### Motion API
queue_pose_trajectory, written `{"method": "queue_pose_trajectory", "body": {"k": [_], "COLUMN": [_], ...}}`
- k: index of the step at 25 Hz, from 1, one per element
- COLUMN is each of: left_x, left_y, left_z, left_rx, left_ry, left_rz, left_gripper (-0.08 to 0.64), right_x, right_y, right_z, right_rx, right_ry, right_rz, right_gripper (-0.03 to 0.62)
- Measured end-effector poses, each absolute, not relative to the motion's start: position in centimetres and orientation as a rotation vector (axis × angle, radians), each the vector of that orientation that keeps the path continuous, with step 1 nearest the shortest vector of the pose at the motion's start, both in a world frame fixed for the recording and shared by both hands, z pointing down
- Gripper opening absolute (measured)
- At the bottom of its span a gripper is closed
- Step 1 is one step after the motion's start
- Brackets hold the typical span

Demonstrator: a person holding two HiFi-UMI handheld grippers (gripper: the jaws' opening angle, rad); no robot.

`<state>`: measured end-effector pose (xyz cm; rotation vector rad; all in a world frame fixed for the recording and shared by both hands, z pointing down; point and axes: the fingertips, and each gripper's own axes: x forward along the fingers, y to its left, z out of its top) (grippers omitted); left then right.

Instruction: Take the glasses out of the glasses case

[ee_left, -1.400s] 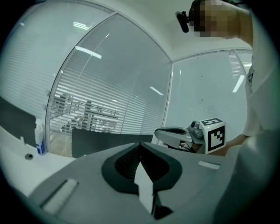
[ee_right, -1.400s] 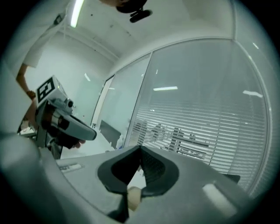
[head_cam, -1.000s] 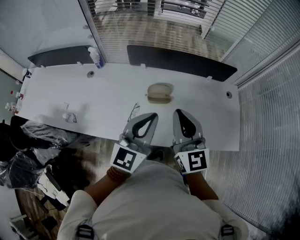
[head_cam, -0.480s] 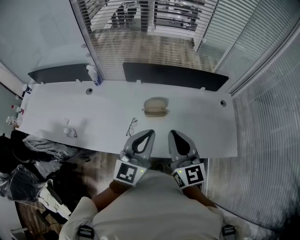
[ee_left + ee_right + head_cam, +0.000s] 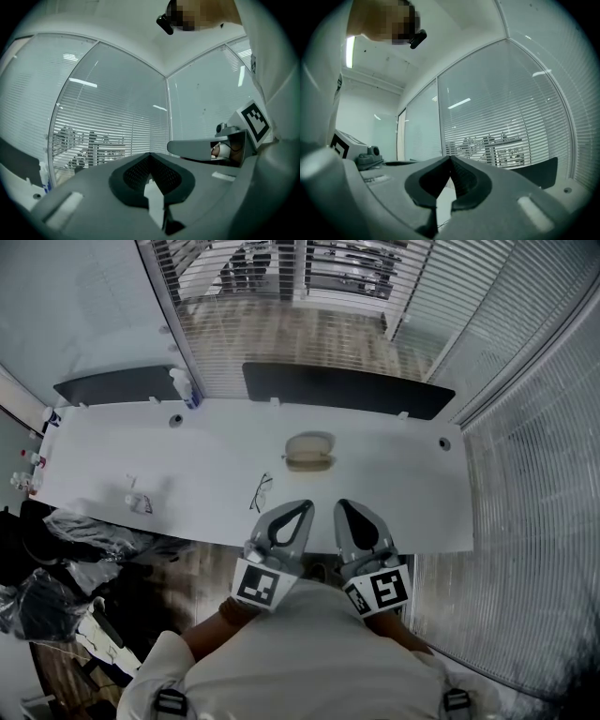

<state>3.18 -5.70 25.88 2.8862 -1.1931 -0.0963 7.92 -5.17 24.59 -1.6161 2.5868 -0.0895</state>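
1. Glasses (image 5: 262, 491) are lying out on the white worktop (image 5: 394, 484), near the beige glasses case (image 5: 310, 453). The left gripper (image 5: 301, 506) and right gripper (image 5: 342, 506) are hanging at the near edge, having retreated from the case, so the task is looking finished.
2. Left gripper view: fingers are pressing together, empty, facing slatted blinds (image 5: 108, 126).
3. Right gripper view: fingers are clenching on nothing, and glass partitions (image 5: 511, 103) are enclosing the room.

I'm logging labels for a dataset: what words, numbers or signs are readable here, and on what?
No text here can be read.
Cubes on the left gripper and right gripper: square black-and-white markers, no letters.
Label on the bottle: too small to read.
Print on the small packet: too blurred to read.
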Motion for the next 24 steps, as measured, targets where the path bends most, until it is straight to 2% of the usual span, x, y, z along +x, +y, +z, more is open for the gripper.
{"method": "queue_pose_trajectory", "body": {"k": [24], "left_x": [3.9], "left_y": [-6.3], "left_z": [27.6], "left_rx": [2.839], "left_ry": [-1.213], "left_rz": [-0.063], "left_gripper": [0.003], "right_x": [8.9], "right_y": [-5.3], "right_z": [25.6], "right_rx": [-1.619], "right_ry": [2.589], "right_rz": [-0.113], "right_gripper": [0.0]}}
